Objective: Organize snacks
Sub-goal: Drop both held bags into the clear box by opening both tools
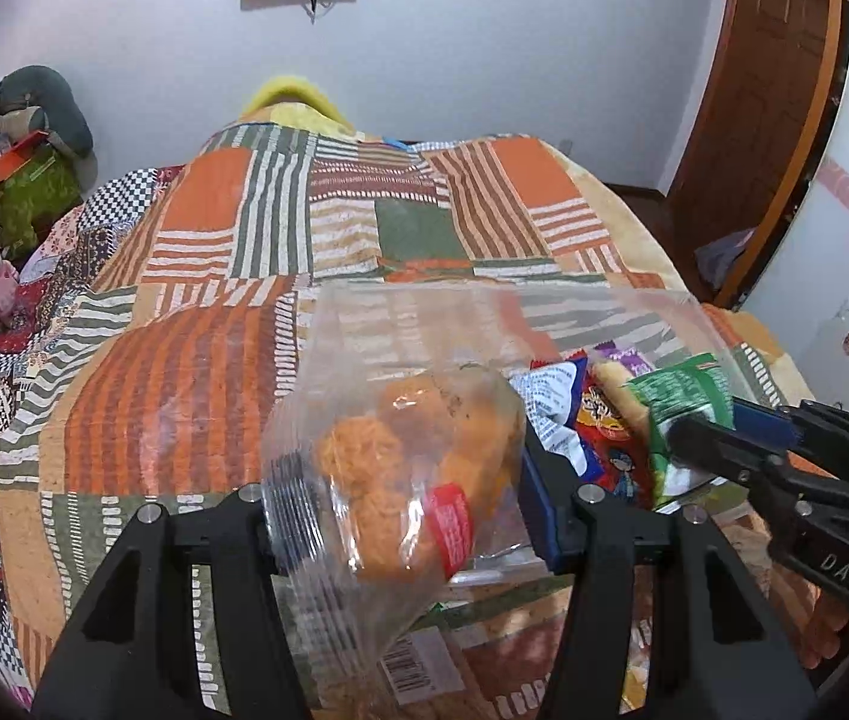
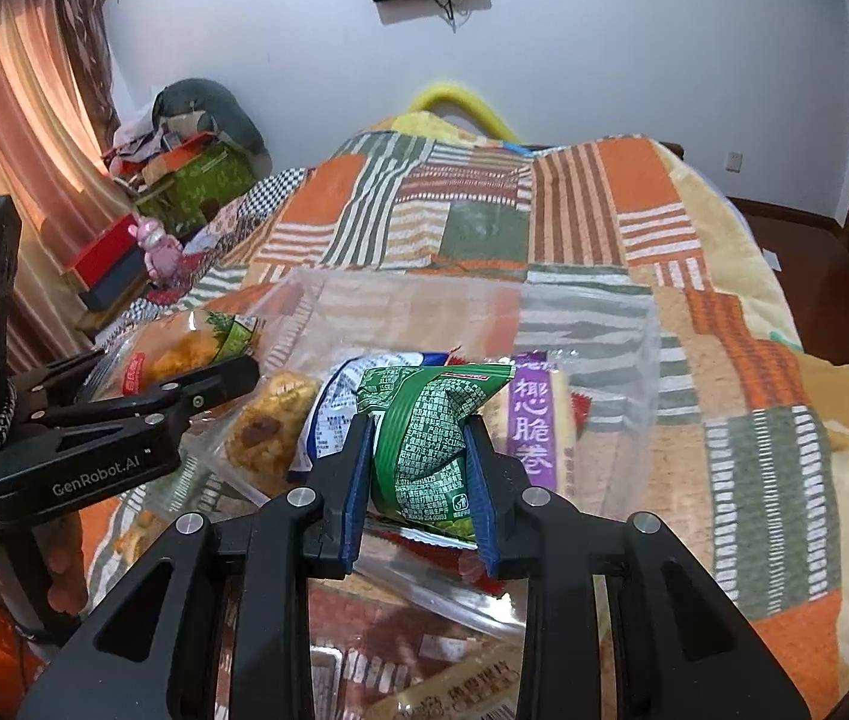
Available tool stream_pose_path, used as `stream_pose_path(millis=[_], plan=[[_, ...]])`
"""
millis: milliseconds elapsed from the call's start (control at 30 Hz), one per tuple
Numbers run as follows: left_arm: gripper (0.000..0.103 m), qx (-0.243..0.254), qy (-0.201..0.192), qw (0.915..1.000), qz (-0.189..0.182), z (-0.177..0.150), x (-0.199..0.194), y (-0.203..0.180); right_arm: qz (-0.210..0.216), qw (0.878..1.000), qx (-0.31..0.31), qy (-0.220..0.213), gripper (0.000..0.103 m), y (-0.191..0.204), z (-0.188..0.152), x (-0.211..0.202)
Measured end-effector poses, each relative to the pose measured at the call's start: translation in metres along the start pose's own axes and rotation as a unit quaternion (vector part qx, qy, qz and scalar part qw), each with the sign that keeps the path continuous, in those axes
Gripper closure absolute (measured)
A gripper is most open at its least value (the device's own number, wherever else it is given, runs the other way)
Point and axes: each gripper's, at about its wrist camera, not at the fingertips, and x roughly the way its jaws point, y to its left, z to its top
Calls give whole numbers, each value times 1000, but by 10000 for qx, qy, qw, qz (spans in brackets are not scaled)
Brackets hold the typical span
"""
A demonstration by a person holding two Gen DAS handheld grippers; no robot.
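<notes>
Bare patchwork quilt [image 1: 196, 396] stretches beyond the clear bin [image 2: 634, 324] (far rim).

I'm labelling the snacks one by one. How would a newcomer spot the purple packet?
On the patchwork quilt sits a clear plastic bin of snacks. The purple packet stands just right of the green packet pinched in the right gripper; it alone has a purple strip with white characters.

A clear packet of orange-brown pastry [image 1: 418, 468] hangs crumpled at lower centre of the left view. A green printed snack packet [image 2: 424, 438] stands squeezed at centre of the right view, above a clear bag [image 2: 592, 324] holding other packets.
</notes>
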Motion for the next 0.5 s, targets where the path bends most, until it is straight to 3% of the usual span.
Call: stream_pose_path(millis=[200,267,333,500], plan=[[39,-71,132,9999,2,-7,3,2,-58,9999,-22,110,70,0,-2,3],[38,-120,113,9999,-33,-8,-1,5,-106,9999,-11,127,57,-1,-2,1],[36,-153,71,9999,-34,-8,-7,7,-138,9999,-1,79,53,-2,-2,-5],[28,-131,-73,9999,62,-13,-30,9,-182,9998,-28,29,50,-6,-6,-21]])
